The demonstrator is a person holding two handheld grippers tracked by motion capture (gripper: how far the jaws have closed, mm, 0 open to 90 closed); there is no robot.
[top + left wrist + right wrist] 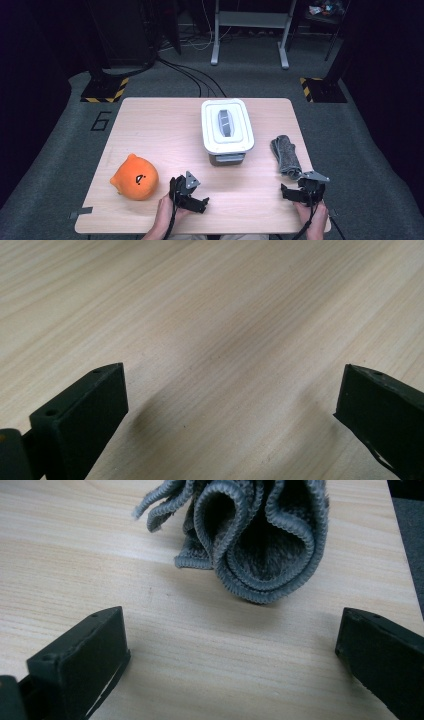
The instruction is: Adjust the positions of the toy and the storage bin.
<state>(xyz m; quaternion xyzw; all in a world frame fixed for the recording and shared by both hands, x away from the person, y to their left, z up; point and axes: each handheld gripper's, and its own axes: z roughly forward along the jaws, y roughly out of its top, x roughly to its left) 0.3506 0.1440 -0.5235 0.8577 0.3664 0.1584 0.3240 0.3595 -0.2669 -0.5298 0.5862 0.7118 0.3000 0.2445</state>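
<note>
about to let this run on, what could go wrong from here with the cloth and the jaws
The grey cloth lies rolled in loose folds near the table's right edge; a push from the right gripper, whose jaws stand open just short of it, might slide it off. A shallow pinch may catch only one fold, so the roll could unravel when lifted. The left gripper is open low over bare wood, beside the orange plush toy, and could nudge it.

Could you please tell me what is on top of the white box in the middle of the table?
A white lid with a grey handle covers the box; the lid hides whatever is inside.
</note>
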